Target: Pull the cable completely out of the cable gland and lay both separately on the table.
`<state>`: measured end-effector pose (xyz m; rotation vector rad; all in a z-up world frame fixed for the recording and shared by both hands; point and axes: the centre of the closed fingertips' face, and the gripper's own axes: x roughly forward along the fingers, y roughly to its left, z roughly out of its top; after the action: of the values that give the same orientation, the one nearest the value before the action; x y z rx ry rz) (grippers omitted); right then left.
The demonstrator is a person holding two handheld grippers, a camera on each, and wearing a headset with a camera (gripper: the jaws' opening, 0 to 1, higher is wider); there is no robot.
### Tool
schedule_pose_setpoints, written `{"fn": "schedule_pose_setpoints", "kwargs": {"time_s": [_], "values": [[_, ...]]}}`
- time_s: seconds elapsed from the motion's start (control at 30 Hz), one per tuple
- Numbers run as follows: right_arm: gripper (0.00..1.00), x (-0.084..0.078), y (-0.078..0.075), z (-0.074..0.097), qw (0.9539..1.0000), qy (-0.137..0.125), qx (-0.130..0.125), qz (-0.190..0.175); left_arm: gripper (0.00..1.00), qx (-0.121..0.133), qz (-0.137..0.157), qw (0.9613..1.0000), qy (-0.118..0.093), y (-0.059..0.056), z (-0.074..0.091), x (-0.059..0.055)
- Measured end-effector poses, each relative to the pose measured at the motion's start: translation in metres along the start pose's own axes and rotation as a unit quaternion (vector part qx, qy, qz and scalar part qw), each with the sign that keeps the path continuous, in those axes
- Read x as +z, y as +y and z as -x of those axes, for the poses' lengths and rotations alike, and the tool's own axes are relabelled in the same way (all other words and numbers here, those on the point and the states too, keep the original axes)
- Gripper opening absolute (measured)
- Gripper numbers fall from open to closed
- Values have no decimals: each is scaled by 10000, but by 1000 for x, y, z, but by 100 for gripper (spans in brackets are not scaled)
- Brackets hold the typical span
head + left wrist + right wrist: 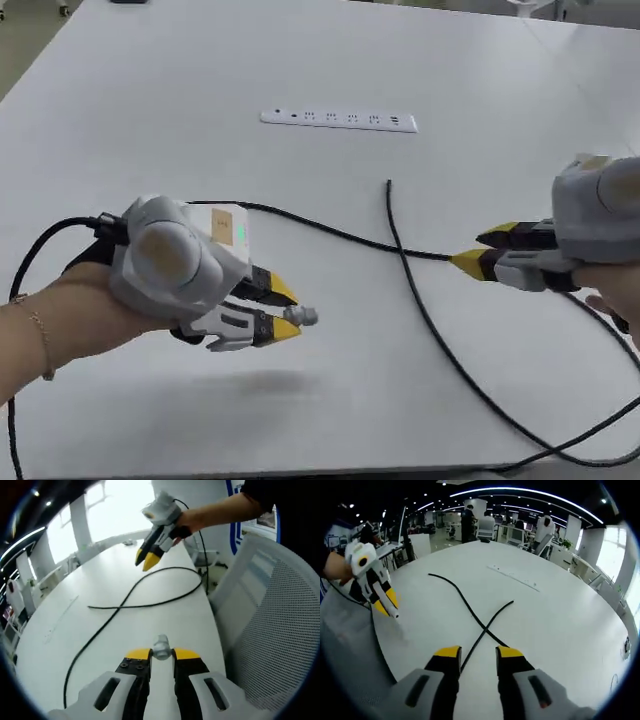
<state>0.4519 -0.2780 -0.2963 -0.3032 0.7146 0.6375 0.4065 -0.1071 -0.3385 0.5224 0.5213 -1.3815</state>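
**Gland in left gripper, cable loose on bench**

Left gripper (289,310) is at the near left, raised above the white bench (150,100), with its shadow on the surface below. Its yellow-tipped jaws are closed to a narrow gap and pinch the small grey cable gland (301,317) between the tips. In the left gripper view nothing runs into or out of the gland.

The black cable (340,233) lies on the bench, well apart from the gland. It loops and crosses itself near the middle of the bench. One free end points toward the far side. The other strand runs left toward the left gripper's side.

Right gripper (478,250) is at the right, level with the crossing. Its jaws stand well apart and grip nothing. In the right gripper view the cable runs in toward the gap between the tips. Whether a tip touches it cannot be told.

A white power strip (338,119) lies flat on the far part of the bench. A white mesh chair (280,630) stands beside the bench edge in the left gripper view.
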Motion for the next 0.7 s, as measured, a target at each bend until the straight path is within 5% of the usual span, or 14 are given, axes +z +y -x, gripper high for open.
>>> {"fn": "schedule_pose_setpoints", "kwargs": {"time_s": [0.1,0.27,0.53,0.67,0.7], "values": [[29,-15,22,19,9999,2,110,-11,18,-202,142,9996,-103,1,-13,-7],[30,-32,41,35,9999,129,100,32,18,-280,205,9991,238,6,-28,-36],[30,-34,68,42,9987,173,383,285,18,-534,-173,9972,488,-1,-32,-52],[32,-37,80,37,9976,239,635,140,18,-465,-72,9964,704,1,-30,-65],[32,-36,83,38,9974,248,666,118,18,-274,45,9966,770,6,-26,-67]]}}
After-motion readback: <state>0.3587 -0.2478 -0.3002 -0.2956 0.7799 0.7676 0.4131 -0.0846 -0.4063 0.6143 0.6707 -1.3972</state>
